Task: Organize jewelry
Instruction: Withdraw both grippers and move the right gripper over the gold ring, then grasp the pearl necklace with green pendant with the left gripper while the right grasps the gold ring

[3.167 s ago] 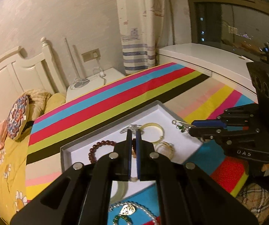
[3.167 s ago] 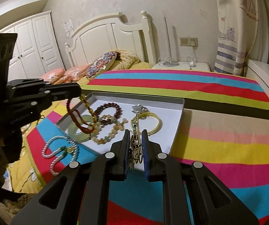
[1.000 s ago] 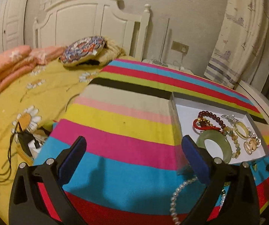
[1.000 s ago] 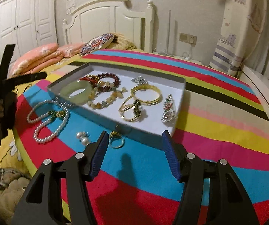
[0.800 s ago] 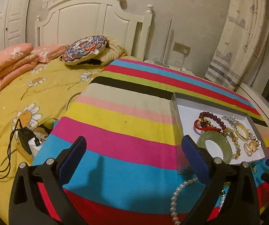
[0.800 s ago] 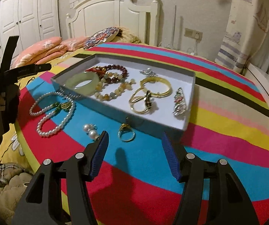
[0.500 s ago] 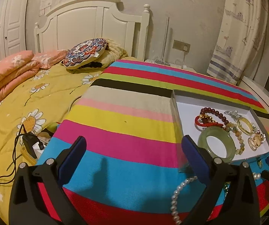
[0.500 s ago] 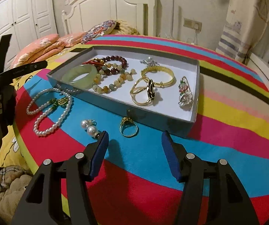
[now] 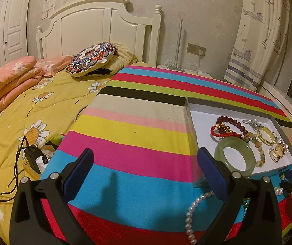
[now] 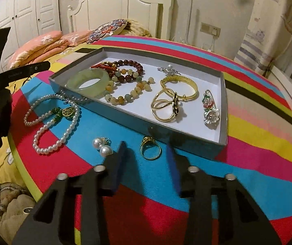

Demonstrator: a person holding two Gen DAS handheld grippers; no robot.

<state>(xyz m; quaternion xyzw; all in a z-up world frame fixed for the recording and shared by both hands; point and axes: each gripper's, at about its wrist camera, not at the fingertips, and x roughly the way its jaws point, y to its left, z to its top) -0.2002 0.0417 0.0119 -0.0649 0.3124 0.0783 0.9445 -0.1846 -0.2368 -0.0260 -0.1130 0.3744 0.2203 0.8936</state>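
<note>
3 loose pieces are left outside the tray (image 10: 186, 136); the gold ring (image 10: 150, 148) lies at 12 o'clock between the closing, not yet touching jaws of the right hand-held gripper (image 10: 146, 153). The ring could be pushed flat into the soft striped cover (image 10: 248, 173) and slip out, or the pearl earrings (image 10: 102, 146) be nudged. The left hand-held gripper (image 9: 144, 167) is held wide open and empty.

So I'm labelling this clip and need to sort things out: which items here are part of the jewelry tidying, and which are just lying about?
Part of the job:
- white tray with bracelets, jade bangle, brooch
- gold ring, right gripper closing around it
- pearl earrings
- pearl necklace

Just lying about:
- round cushion
- pink quilt
- charger
- curtain
</note>
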